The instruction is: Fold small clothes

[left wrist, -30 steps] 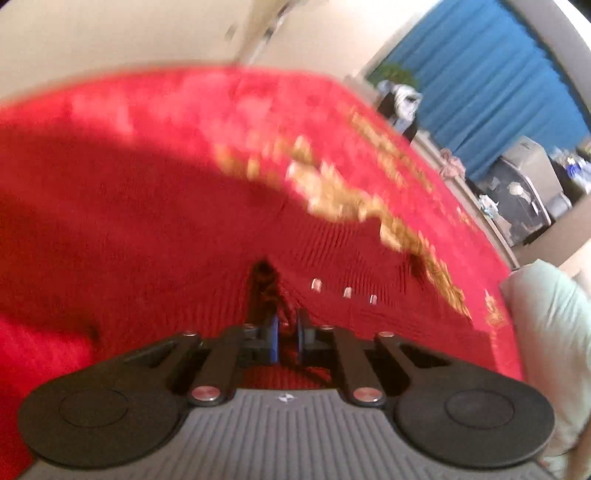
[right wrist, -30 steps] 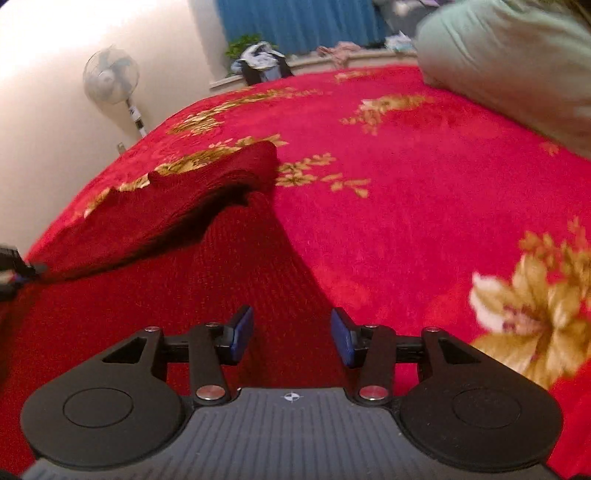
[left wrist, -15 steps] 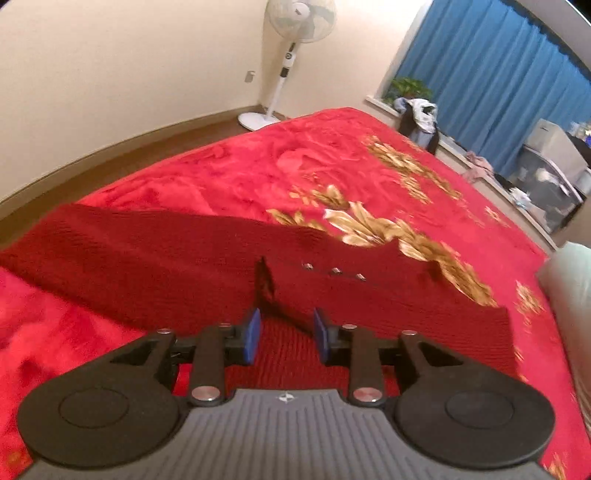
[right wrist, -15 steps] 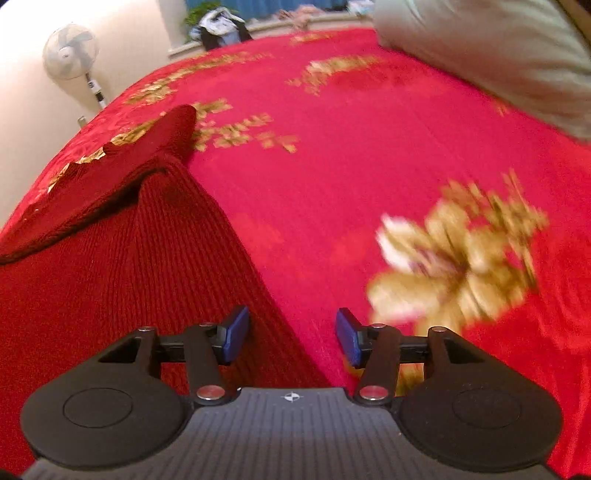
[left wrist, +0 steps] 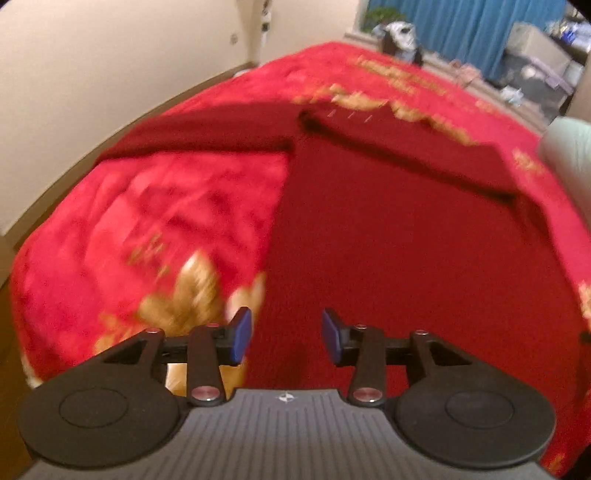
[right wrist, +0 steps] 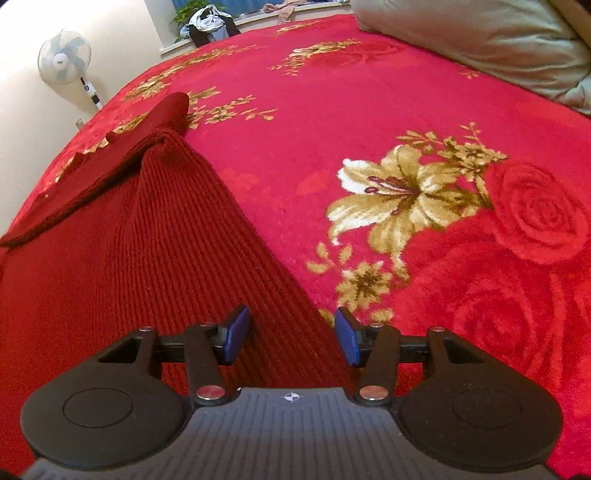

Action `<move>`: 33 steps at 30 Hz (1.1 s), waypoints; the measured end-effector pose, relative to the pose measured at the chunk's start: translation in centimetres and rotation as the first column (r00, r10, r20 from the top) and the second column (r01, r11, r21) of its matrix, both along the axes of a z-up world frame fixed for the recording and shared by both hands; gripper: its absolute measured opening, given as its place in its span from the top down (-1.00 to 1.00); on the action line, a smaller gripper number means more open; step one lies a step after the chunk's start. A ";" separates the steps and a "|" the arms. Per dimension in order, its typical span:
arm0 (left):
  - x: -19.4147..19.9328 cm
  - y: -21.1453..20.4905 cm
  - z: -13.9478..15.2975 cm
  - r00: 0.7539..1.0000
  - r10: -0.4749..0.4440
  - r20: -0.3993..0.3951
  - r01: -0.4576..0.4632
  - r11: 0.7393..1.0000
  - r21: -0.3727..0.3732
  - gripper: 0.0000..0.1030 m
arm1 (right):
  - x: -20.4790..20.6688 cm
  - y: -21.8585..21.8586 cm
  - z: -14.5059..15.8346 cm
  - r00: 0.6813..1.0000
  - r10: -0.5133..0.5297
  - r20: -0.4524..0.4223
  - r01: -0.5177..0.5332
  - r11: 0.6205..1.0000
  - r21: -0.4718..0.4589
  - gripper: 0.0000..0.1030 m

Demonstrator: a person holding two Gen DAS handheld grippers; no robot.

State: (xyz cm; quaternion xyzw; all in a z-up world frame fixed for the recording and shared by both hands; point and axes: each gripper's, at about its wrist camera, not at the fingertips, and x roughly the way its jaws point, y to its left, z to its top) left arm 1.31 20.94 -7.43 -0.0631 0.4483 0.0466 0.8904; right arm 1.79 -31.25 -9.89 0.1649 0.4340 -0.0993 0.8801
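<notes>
A dark red ribbed knit garment [left wrist: 388,240] lies flat on the red flowered blanket [left wrist: 166,206], its sleeves folded across the top. My left gripper [left wrist: 286,338] hovers over the garment's lower left edge; its jaws are opening and nothing is pinched between them. In the right wrist view the garment [right wrist: 129,258] fills the left side. My right gripper [right wrist: 291,338] hangs over its right edge, which runs under the gap between the fingers. Its jaws are closing slightly, and the pads do not press on the cloth.
A pale green pillow [right wrist: 480,44] lies at the far right of the bed [right wrist: 369,92]. A standing fan [right wrist: 64,57] is by the wall, and a heap of clothes [right wrist: 208,22] sits under the blue curtains [left wrist: 461,26]. The bed's left edge drops to the floor [left wrist: 11,236].
The left gripper let go of the cloth at the neckline, opened and drew back towards the garment's near end. The right gripper slid back along the garment's right edge.
</notes>
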 end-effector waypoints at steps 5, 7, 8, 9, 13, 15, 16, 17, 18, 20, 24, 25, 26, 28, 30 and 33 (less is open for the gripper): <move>-0.5 1.4 -2.8 0.992 0.007 -0.130 -0.022 0.993 -0.117 -0.05 | -0.4 0.4 0.1 1.000 0.002 0.027 -0.002 1.000 -0.018 0.77; -0.4 1.2 -3.1 0.991 0.009 -0.137 -0.025 0.993 -0.112 0.04 | -0.7 0.5 0.4 0.999 0.004 0.041 -0.003 1.000 -0.019 0.79; -0.5 0.9 -3.1 0.991 -0.002 -0.135 -0.010 0.996 -0.087 0.31 | -0.9 0.3 0.5 0.999 0.000 0.049 0.000 1.000 -0.012 0.80; -0.6 0.7 -3.1 0.991 -0.014 -0.131 0.005 0.998 -0.069 0.63 | -1.0 0.1 0.7 0.998 -0.008 0.059 0.008 1.000 -0.001 0.80; -2.0 -0.7 -1.4 0.996 -0.071 -0.051 0.072 0.997 0.010 0.80 | -2.6 -1.0 2.9 0.989 -0.056 0.138 0.047 0.997 0.066 0.83; -4.0 -2.1 0.6 0.992 -0.124 0.031 0.123 0.992 0.035 0.82 | -4.0 -1.6 4.6 0.979 -0.087 0.185 0.068 0.992 0.104 0.85; -4.7 -2.6 1.5 0.988 -0.141 0.064 0.139 0.990 0.036 0.83 | -4.5 -1.7 5.3 0.974 -0.096 0.207 0.072 0.990 0.123 0.85; -5.6 -2.9 2.5 0.984 -0.152 0.097 0.150 0.988 0.027 0.83 | -5.2 -1.8 6.3 0.968 -0.105 0.229 0.076 0.988 0.132 0.86; -6.3 -2.9 3.3 0.982 -0.149 0.118 0.149 0.989 0.012 0.84 | -5.6 -1.9 7.1 0.963 -0.110 0.247 0.079 0.988 0.133 0.89; -7.2 -2.4 4.4 0.983 -0.120 0.136 0.125 0.992 -0.026 0.84 | -6.4 -1.8 8.7 0.952 -0.132 0.278 0.103 0.988 0.117 0.90; -6.6 -1.3 3.1 0.995 -0.086 0.055 0.090 0.993 -0.077 0.82 | -5.8 -1.9 8.3 0.957 -0.155 0.244 0.138 0.987 0.083 0.90; -6.1 -1.1 2.3 0.998 -0.064 0.016 0.065 0.996 -0.054 0.82 | -5.4 -2.0 7.4 0.964 -0.158 0.215 0.145 0.987 0.076 0.89; -5.6 -0.7 1.5 0.999 -0.030 -0.028 0.029 0.999 -0.033 0.81 | -5.0 -2.0 6.4 0.971 -0.162 0.178 0.152 0.986 0.069 0.87; -5.3 -0.3 1.2 1.000 0.001 -0.024 -0.001 0.999 -0.033 0.74 | -4.6 -1.7 4.7 0.978 -0.167 0.126 0.164 0.986 0.028 0.85; -5.5 -1.0 2.1 0.997 -0.024 0.068 0.024 1.000 0.004 0.39 | -5.0 -1.3 4.6 0.966 -0.204 0.158 0.214 0.976 -0.049 0.77; -5.7 -3.0 2.4 0.976 -0.133 0.173 0.127 0.991 0.047 0.00 | -5.3 0.2 6.0 0.956 -0.104 0.275 0.132 0.988 -0.084 0.19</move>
